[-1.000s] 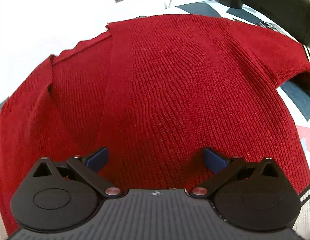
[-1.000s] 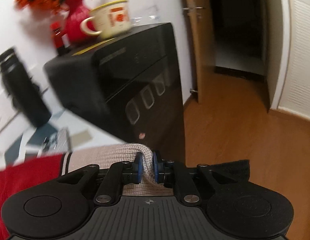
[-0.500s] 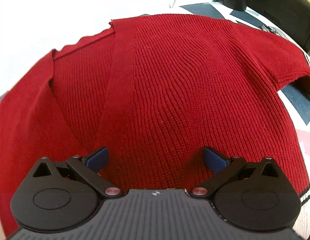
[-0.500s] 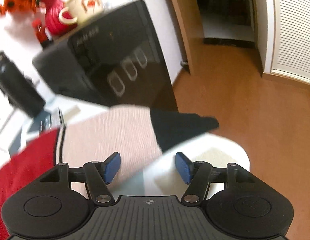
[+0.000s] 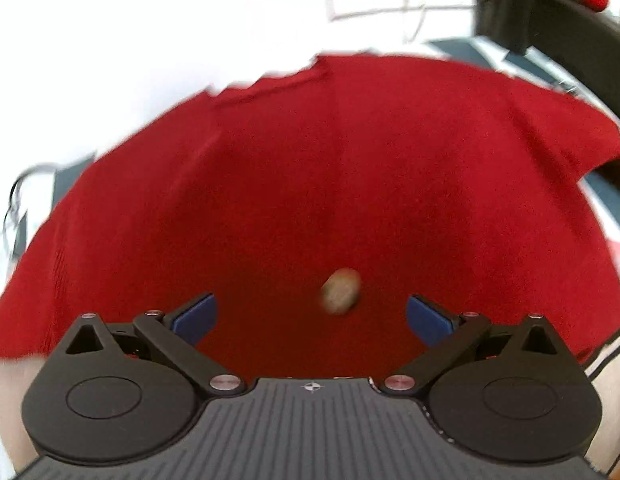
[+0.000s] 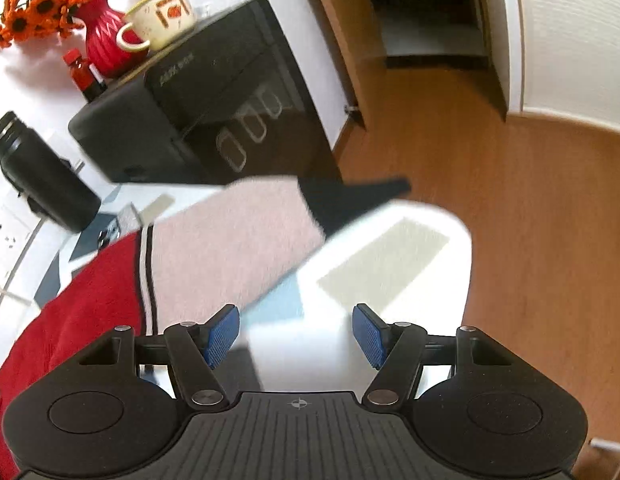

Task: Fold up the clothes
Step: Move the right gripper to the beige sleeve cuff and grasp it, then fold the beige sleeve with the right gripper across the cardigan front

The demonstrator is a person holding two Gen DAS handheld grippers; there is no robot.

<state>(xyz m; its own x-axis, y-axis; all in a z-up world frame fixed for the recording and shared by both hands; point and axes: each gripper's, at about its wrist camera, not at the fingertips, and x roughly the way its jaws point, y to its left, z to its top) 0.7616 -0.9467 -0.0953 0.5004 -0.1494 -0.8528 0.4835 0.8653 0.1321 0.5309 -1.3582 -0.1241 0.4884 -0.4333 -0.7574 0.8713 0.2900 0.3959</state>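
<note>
A red knitted sweater (image 5: 329, 184) lies spread flat across a desk (image 6: 393, 264) with a white top that carries grey and pale blue patches. In the left wrist view the red knit fills nearly the whole picture, blurred by motion. The left claw (image 5: 311, 314) hangs just above the red cloth with its blue-padded fingers (image 5: 194, 318) wide apart and nothing between them. A small round tan button (image 5: 341, 290) shows on the knit between the fingers, nearer the right one. A striped band and pale cloth show at the lower right corner of this view.

In the right wrist view the right claw (image 6: 297, 336) is also spread open and empty, its blue pads (image 6: 222, 336) apart above the white desk top close to the desk's rounded end. To the left of it the sweater's lower part lies flat: red cloth (image 6: 82, 304), then a dark and white stripe (image 6: 146, 276), then a pale pink panel (image 6: 238, 240) ending in a black band (image 6: 341, 200) that reaches the desk's edge.

Farther along the desk stands a black cabinet-like appliance (image 6: 214, 120). On top of it are a red vase (image 6: 104, 40) of orange flowers (image 6: 42, 4), a cream mug (image 6: 162, 14) and a small red bottle (image 6: 80, 72). A black flask (image 6: 42, 176) stands beside the appliance on the desk. Beyond the desk's end is a wooden floor (image 6: 529, 220) and an open doorway (image 6: 425, 12).
</note>
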